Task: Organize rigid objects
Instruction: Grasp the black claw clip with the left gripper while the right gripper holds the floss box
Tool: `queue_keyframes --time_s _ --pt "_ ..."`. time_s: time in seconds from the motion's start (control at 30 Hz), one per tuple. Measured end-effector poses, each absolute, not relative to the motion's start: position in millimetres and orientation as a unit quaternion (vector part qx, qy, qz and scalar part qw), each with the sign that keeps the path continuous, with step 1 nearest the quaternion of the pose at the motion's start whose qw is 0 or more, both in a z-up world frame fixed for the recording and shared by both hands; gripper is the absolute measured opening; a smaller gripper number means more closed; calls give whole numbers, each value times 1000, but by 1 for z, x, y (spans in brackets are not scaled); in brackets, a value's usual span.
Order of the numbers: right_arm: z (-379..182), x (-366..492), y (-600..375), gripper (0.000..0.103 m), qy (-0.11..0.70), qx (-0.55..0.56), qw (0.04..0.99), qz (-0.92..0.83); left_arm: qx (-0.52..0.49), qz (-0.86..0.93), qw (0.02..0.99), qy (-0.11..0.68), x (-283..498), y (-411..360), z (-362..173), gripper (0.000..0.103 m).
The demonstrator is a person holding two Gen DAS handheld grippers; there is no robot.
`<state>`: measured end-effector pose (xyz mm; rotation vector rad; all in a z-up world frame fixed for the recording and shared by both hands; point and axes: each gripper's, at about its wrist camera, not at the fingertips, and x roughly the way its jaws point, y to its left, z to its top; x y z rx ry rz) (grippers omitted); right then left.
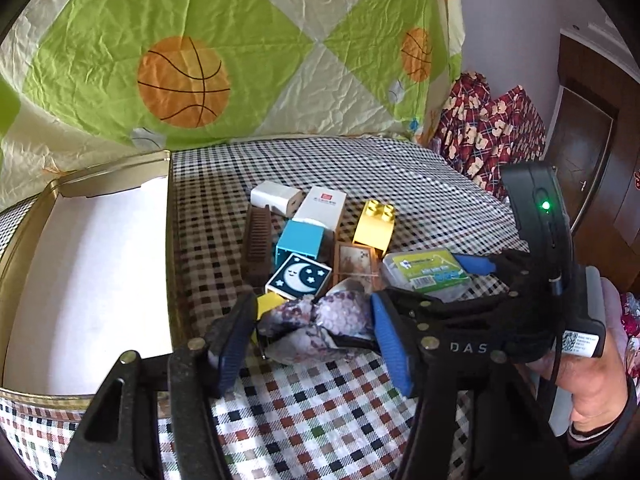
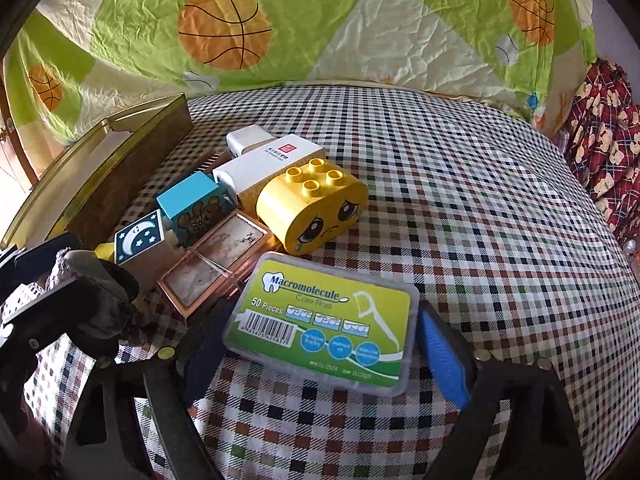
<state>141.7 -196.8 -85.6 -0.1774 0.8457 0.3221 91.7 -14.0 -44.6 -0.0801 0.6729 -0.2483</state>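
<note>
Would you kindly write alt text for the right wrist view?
The right gripper straddles a green-labelled floss pick box on a checked tablecloth. Behind sit a yellow sad-faced toy brick, a moon block and a gold tin.

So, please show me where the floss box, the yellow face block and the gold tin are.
floss box (image 2: 324, 320): right wrist view, middle of its green label.
yellow face block (image 2: 316, 208): right wrist view, its front face.
gold tin (image 1: 92, 280): left wrist view, its white floor.
</note>
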Motion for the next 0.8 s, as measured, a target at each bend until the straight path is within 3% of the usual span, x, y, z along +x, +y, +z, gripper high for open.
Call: queue_keyframes --time_s 0.17,0.8 --pt "-82 134 -191 87 387 -96 904 154 -47 -123 938 321 88 -11 -43 54" --pt "-65 101 -199 87 279 -83 941 174 -29 -105 960 258 65 -15 -30 54"
